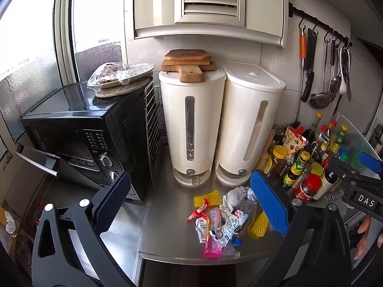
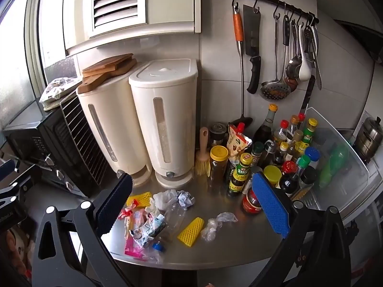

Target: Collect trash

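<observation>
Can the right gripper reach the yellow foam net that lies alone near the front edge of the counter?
Probably yes: the right gripper is open, and the yellow foam net lies apart with nothing over it.

**Counter clearance: trash area and surrounds**

Trash pile [image 2: 153, 217] lies on the steel counter [image 2: 227, 246], open from above and from the front edge. Rear: two white dispensers [image 2: 165, 122]. Left: black oven [image 1: 95, 138], door ajar. Right: crowded bottles [image 2: 282, 157], just beside the yellow foam net [image 2: 191, 230]. Bare steel lies between net and front edge.
</observation>
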Tool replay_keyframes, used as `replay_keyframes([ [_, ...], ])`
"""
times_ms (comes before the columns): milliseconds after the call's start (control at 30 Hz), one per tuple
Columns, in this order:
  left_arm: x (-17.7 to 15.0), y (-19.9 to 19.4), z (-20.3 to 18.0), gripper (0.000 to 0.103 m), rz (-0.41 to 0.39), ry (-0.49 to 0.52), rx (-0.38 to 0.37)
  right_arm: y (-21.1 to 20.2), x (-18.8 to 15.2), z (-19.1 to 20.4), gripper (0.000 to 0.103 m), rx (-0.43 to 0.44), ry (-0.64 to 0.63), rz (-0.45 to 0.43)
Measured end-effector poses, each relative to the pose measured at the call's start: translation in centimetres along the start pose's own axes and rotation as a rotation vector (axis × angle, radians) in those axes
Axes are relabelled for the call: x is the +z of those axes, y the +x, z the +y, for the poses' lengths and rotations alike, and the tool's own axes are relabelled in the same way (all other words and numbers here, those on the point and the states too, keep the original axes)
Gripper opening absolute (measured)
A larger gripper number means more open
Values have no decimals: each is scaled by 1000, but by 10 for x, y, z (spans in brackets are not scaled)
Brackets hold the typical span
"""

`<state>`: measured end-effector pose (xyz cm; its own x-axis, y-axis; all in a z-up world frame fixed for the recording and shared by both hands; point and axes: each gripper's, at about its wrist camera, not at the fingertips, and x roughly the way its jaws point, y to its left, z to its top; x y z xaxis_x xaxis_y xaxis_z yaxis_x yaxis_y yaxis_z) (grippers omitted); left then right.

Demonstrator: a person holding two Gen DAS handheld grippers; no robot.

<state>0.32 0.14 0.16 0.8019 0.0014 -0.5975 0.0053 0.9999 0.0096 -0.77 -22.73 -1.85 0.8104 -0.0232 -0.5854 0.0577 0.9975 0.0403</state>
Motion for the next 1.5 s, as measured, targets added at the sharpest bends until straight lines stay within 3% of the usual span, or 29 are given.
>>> replay_keyframes([
  [1500,4,-9,-1,95,-36,15,7,-1,6,1,100,-17,-21,1],
])
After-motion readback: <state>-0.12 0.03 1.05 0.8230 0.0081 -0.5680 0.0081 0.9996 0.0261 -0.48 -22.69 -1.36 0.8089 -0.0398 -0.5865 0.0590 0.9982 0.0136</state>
